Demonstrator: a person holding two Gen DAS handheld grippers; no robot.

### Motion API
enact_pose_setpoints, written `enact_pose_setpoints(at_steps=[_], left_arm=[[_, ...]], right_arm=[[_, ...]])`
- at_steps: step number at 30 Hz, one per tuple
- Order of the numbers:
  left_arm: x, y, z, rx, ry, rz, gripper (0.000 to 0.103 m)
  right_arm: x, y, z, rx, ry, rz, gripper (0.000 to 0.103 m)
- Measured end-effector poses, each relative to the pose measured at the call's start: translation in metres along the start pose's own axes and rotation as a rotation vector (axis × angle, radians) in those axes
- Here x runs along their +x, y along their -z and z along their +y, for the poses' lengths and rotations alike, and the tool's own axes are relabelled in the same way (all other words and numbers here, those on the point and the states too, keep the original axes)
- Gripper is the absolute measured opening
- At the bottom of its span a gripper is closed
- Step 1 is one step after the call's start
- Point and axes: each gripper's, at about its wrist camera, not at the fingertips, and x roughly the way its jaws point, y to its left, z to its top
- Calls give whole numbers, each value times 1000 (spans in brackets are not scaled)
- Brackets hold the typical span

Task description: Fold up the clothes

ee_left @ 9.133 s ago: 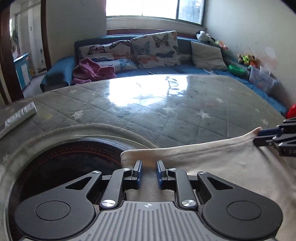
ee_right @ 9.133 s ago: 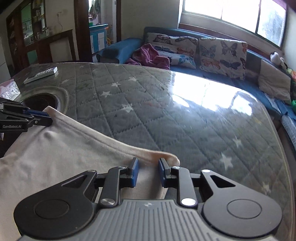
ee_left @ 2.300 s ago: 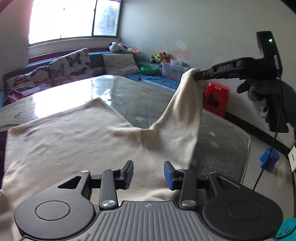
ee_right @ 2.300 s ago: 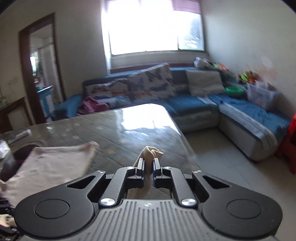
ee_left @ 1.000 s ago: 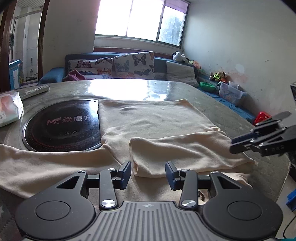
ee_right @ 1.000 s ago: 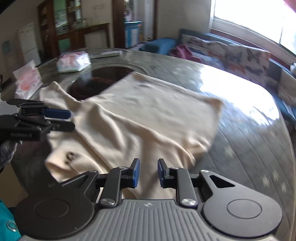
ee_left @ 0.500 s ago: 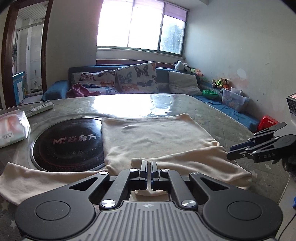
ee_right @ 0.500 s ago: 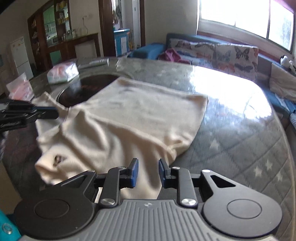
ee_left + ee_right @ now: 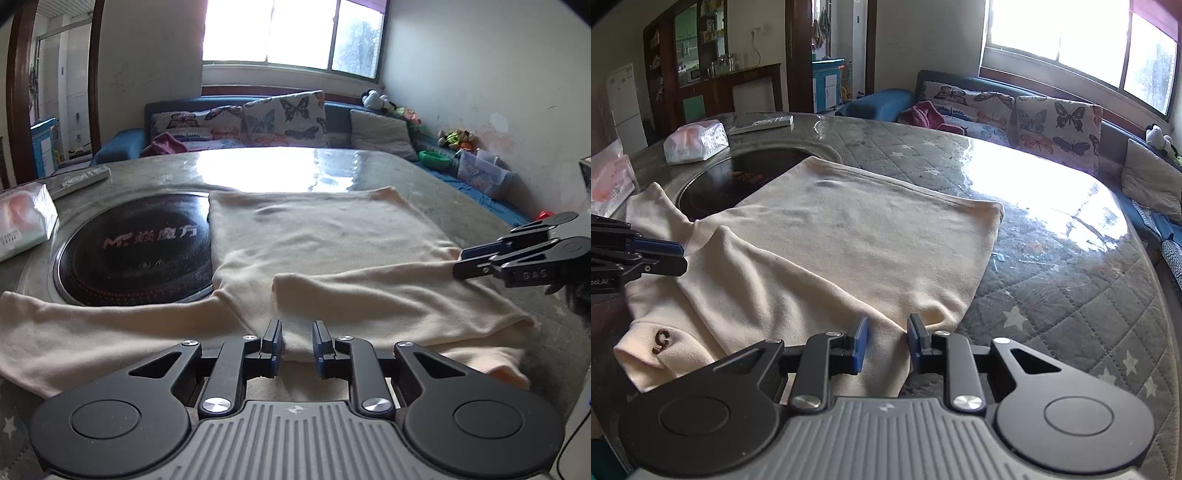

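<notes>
A cream long-sleeved top (image 9: 325,236) lies flat on the table, also in the right wrist view (image 9: 857,236). One sleeve (image 9: 388,295) is folded across its near part; the other sleeve (image 9: 92,328) stretches out to the left. My left gripper (image 9: 297,345) is open and empty, its jaws just above the near edge of the folded sleeve. My right gripper (image 9: 886,341) is open and empty over the top's near right side. The right gripper also shows in the left wrist view (image 9: 476,260), and the left one in the right wrist view (image 9: 670,254).
A round black induction hob (image 9: 136,251) is set in the quilted grey table (image 9: 1071,295), partly under the top. A tissue pack (image 9: 696,142) and a remote (image 9: 762,123) lie at the far left. A blue sofa (image 9: 258,114) stands beyond the table.
My left gripper was shut half a second ago and has opened, leaving the sleeve end on the top. My right gripper has drawn slightly nearer the top, still open.
</notes>
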Motion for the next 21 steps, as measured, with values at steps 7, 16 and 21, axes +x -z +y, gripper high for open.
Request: enact_pose_setpoints(at_steps=[7,16,21], left_arm=[[-13,1,3,4,6,-32,5],[-14,3,10,-31,23,-25,6],[-21,1,16,-42,23,-37,10]], right_arm=[[2,-4,11,-57,26,0,23],[8,-12,41,-156,9,-23,23],[14,-17,57,-201,-15,-25,23]])
